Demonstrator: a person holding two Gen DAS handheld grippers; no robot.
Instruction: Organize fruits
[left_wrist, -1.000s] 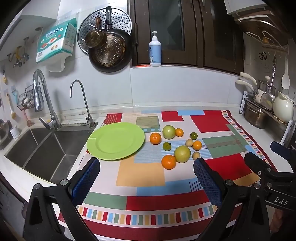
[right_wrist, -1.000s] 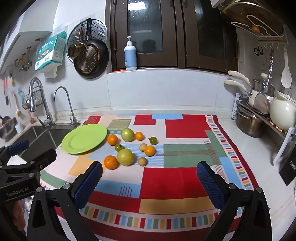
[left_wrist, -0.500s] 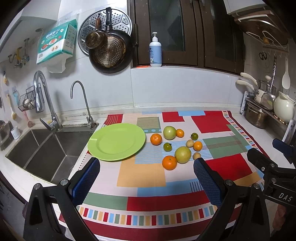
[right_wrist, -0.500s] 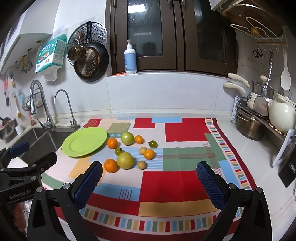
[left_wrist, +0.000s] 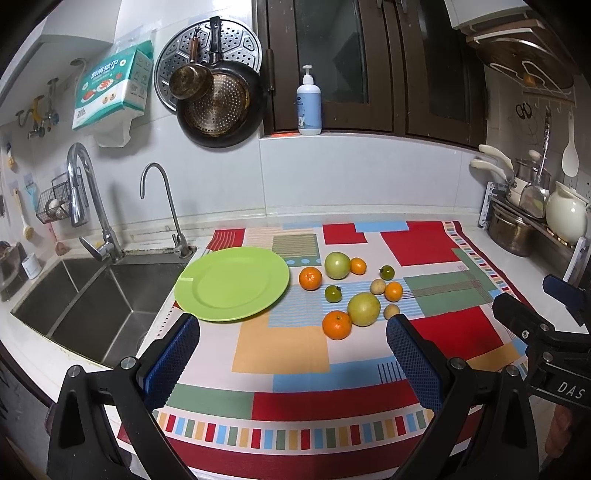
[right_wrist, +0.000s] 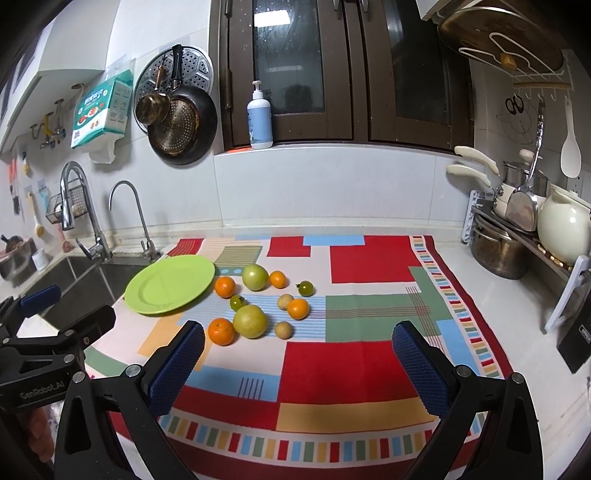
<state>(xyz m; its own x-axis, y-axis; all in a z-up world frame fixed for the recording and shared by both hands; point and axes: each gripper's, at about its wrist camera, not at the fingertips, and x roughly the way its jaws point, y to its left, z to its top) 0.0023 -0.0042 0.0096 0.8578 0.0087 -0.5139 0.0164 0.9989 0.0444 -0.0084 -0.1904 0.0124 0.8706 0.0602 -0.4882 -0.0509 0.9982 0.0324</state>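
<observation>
Two hand-held tools sit nearest, both with blue-padded fingers spread wide apart and holding nothing: the left tool (left_wrist: 291, 354) and the right tool (right_wrist: 297, 363). Compared with a second ago, both have eased slightly forward toward the fruit, and nothing on the desk has been moved, so the sorting has seemingly not begun.

Beyond them lies a patchwork tablecloth of red, blue, green and orange blocks (left_wrist: 303, 402) covering the desk. Past its near stripes sits the fruit cluster, loose on the cloth. Closest is a large orange mandarin (left_wrist: 336, 324), touching or just beside a big yellow-green round fruit (left_wrist: 364, 308), with a small tan round fruit (left_wrist: 391, 311) to the right. Farther back are a small dark green tomato (left_wrist: 333, 293), another tan fruit (left_wrist: 377, 286), and a small orange (left_wrist: 393, 291). Farthest are a second mandarin (left_wrist: 310, 278), a pale green tomato (left_wrist: 337, 264), a tiny orange (left_wrist: 358, 265), and another dark green tomato (left_wrist: 387, 272).

Left of the fruit rests an empty round lime-green plate (left_wrist: 207, 306), overhanging the steel sink (left_wrist: 74, 295). It is likely the destination.
</observation>
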